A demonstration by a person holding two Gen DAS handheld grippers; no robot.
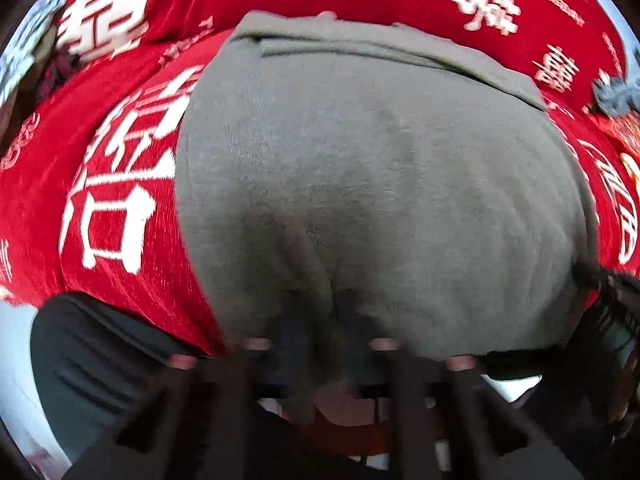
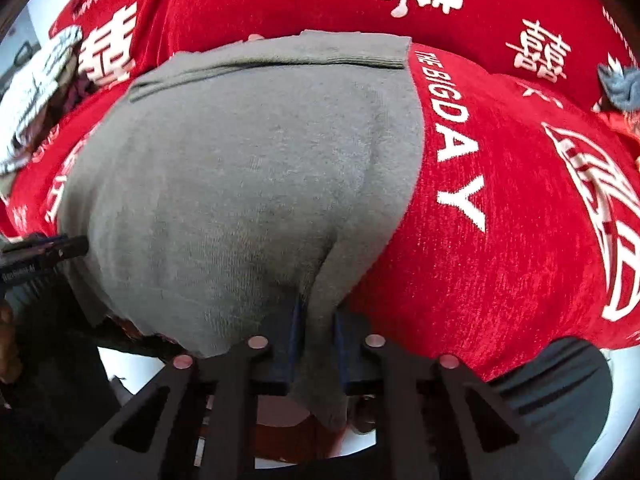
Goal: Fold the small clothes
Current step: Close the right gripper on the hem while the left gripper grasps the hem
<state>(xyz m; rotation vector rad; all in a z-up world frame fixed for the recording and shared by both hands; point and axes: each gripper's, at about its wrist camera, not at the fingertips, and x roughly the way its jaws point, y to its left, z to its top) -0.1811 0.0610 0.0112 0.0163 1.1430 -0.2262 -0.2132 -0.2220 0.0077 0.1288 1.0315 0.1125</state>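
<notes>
A grey knit garment point(image 1: 380, 184) lies spread on a red tablecloth point(image 1: 120, 208) with white characters. Its far hem is folded over into a band point(image 1: 380, 48). My left gripper point(image 1: 324, 312) is shut on the garment's near edge, which puckers between the fingers. In the right wrist view the same garment point(image 2: 240, 184) fills the left and middle. My right gripper point(image 2: 316, 320) is shut on its near right corner, and a flap of cloth hangs down between the blue pads point(image 2: 295, 320). The left gripper's body point(image 2: 36, 252) shows at the left edge.
The red cloth point(image 2: 520, 220) reads "THE BIG DAY". A patterned white item point(image 2: 40, 92) lies at the far left and a grey-blue crumpled piece point(image 2: 624, 84) at the far right. A dark ribbed object point(image 1: 92, 368) sits at the table's near edge.
</notes>
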